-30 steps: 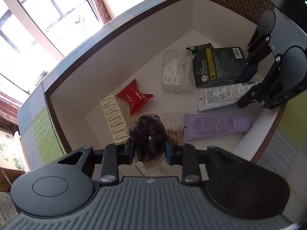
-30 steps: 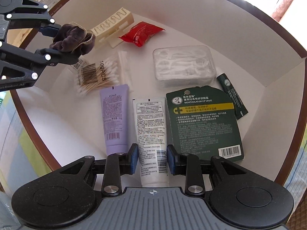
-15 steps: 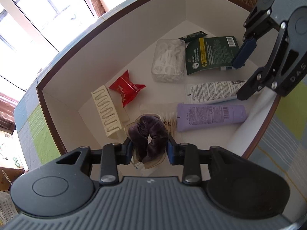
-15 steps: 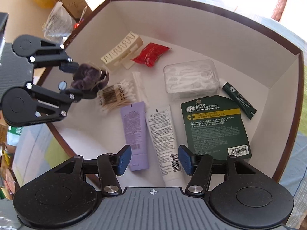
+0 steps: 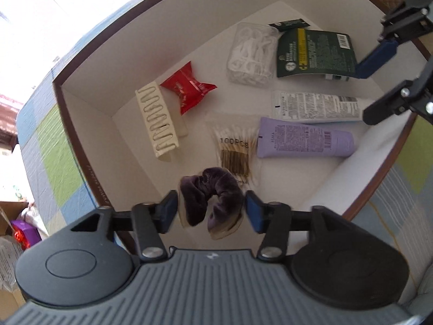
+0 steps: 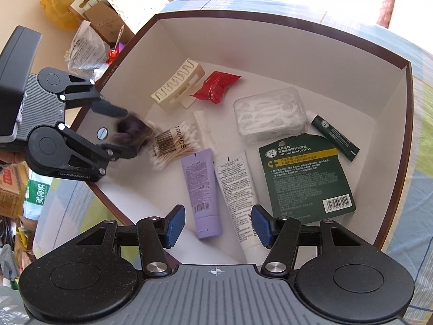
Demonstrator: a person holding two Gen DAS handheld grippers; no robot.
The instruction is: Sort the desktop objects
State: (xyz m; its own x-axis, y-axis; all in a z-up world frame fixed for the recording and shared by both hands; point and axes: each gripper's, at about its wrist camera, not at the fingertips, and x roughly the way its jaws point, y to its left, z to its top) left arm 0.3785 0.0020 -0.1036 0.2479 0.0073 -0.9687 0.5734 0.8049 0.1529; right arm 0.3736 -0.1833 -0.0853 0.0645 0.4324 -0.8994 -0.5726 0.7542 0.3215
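Hovering left gripper [image 5: 211, 210] over box [image 6: 389, 124] near corner, jaws spread either side of purple velvet scrunchie [image 5: 212, 197], apparently released just beside cotton-swab pack [image 5: 235, 149]. Right gripper [image 6: 217, 226] gaping, empty, above tubes. Fits drop-off or pick-up.

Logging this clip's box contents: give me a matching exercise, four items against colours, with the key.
Items:
1. scrunchie
2. hair claw clip
3. snack packet
4. lip salve card

Colours:
A. red
B. dark green
C. purple
D. cream

Pairs: 1-C, 2-D, 3-A, 4-B
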